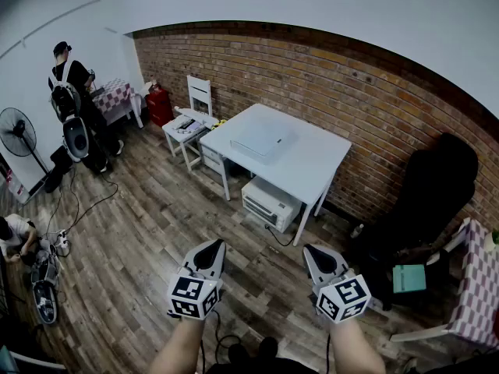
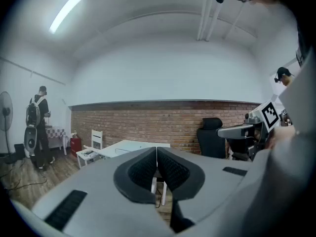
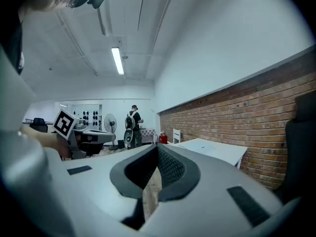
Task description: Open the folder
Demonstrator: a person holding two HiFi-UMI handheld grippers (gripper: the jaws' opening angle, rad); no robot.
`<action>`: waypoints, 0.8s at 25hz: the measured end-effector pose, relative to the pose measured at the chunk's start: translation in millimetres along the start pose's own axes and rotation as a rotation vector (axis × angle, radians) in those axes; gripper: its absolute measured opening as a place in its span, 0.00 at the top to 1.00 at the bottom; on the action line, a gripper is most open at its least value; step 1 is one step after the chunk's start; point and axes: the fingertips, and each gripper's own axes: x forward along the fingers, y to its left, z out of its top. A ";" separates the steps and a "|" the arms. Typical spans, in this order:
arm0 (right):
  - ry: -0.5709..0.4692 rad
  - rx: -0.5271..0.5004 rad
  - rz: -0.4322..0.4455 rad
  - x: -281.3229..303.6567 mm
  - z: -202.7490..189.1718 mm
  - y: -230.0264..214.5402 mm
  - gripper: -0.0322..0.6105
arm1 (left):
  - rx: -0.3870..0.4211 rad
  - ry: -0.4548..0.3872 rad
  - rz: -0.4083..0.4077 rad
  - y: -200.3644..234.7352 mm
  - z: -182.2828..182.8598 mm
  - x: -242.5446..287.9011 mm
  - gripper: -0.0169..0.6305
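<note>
Folder (image 1: 261, 140) on table (image 1: 320, 162), well beyond left tongs (image 1: 212, 249) and right tongs (image 1: 314, 255)

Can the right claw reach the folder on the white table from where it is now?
Probably not yet: the right claw hangs over the floor, well short of the white table where the folder lies. Nothing seems to stand between them.

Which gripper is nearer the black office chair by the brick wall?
Right. In the head view the right gripper hangs over the floor, left of the black office chair. The left gripper is farther left, the right one lying between it and the chair.
</note>
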 end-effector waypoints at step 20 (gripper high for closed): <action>0.015 0.058 0.050 30.5 -7.3 -29.9 0.92 | -0.003 -0.016 -0.027 3.3 1.8 54.1 0.94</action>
